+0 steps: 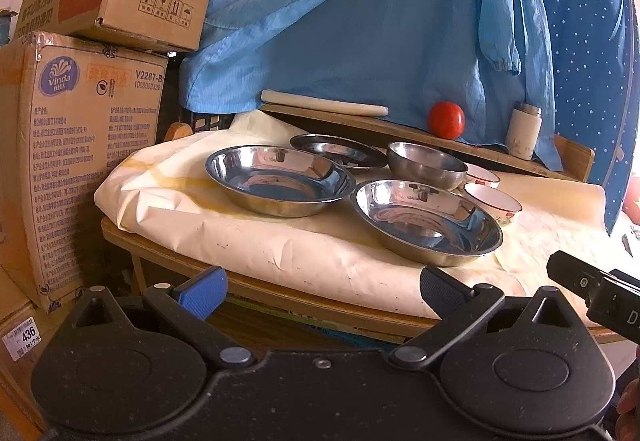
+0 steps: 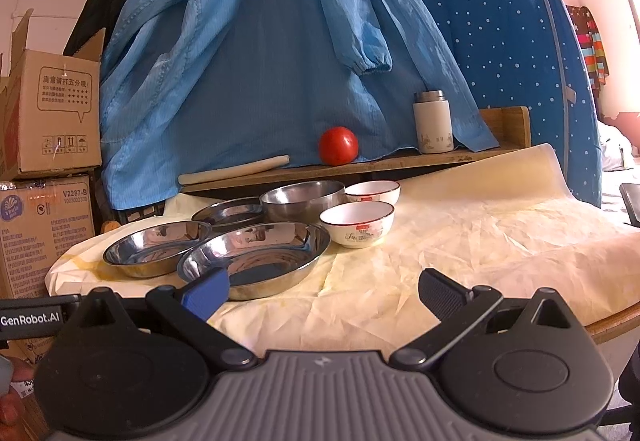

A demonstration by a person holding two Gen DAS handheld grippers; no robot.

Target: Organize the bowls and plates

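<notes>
On a cream cloth lie three shallow steel plates: a near one (image 1: 428, 221) (image 2: 254, 259), a left one (image 1: 280, 179) (image 2: 154, 247) and a far one (image 1: 338, 151) (image 2: 228, 211). Behind stands a steel bowl (image 1: 426, 165) (image 2: 302, 199). Two white bowls with red rims sit at its right: the nearer (image 1: 494, 203) (image 2: 358, 223), the farther (image 1: 482, 175) (image 2: 372, 191). My left gripper (image 1: 324, 289) is open and empty, short of the table edge. My right gripper (image 2: 324, 291) is open and empty over the cloth, its left finger (image 2: 208, 291) in front of the near plate.
A wooden shelf (image 2: 380, 163) at the back holds a red tomato (image 1: 446, 119) (image 2: 338, 145), a white flask (image 1: 524, 131) (image 2: 433, 121) and a rolling pin (image 1: 324, 104) (image 2: 234, 169). Cardboard boxes (image 1: 80, 145) stand at the left. Blue garments (image 2: 260, 61) hang behind. The right gripper's body (image 1: 596, 291) shows in the left view.
</notes>
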